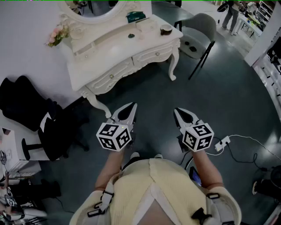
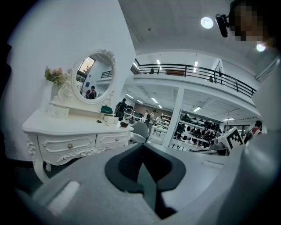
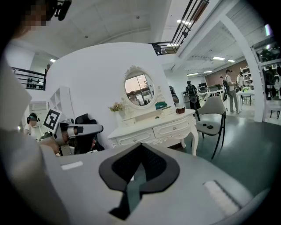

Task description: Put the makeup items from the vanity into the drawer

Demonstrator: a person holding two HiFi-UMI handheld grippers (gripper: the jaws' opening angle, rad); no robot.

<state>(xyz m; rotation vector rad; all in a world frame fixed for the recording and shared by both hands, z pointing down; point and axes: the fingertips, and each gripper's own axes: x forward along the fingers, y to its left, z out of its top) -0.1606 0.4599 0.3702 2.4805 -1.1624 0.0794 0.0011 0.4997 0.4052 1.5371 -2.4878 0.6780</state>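
The white vanity stands ahead of me at the upper left, with an oval mirror and both its drawers closed. On its top lie a green box, a small dark item and a brown jar. My left gripper and right gripper hang side by side over the dark floor, well short of the vanity, both shut and empty. The left gripper view shows the vanity past its closed jaws; the right gripper view shows it further off.
A grey chair stands right of the vanity. Pink flowers sit on the vanity's left end. Black clothing on a seat is at the left. A white power strip with a cable lies on the floor at right. A person stands far off.
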